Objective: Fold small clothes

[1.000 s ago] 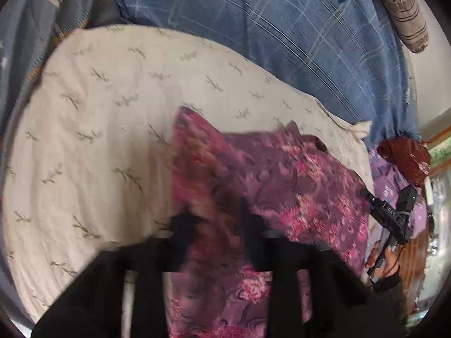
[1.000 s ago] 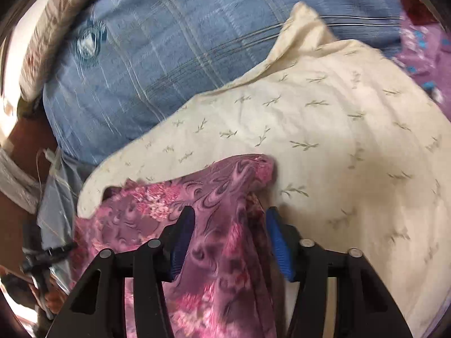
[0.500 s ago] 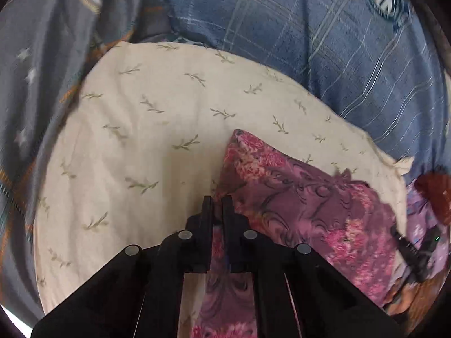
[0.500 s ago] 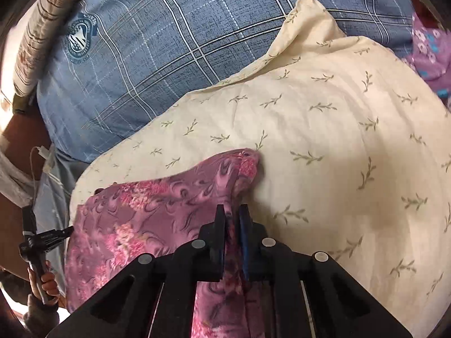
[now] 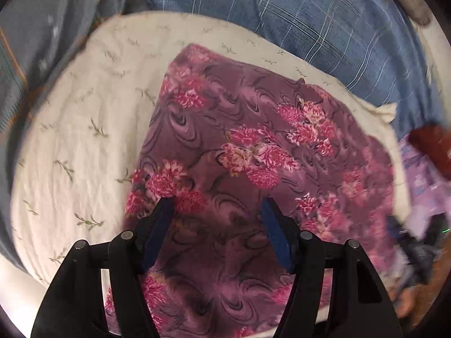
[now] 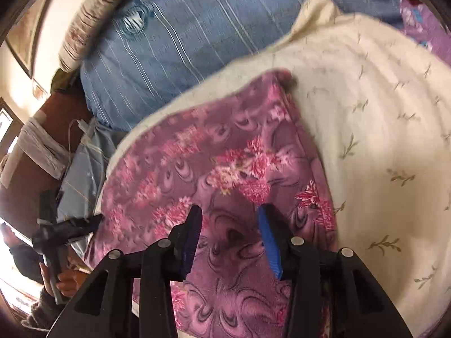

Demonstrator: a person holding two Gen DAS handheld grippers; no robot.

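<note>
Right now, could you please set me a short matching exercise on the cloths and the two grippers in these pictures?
Things:
1. floral garment
2. cream cloth
3. blue checked bedding
4. left gripper

Descriptions:
A. farthest back, beyond the cream cloth
B. purple with pink flowers
C. jaws apart, just opened, above the garment
D. leaf-sprig print, under the garment

Pairs: 1-B, 2-D, 3-A, 4-C
</note>
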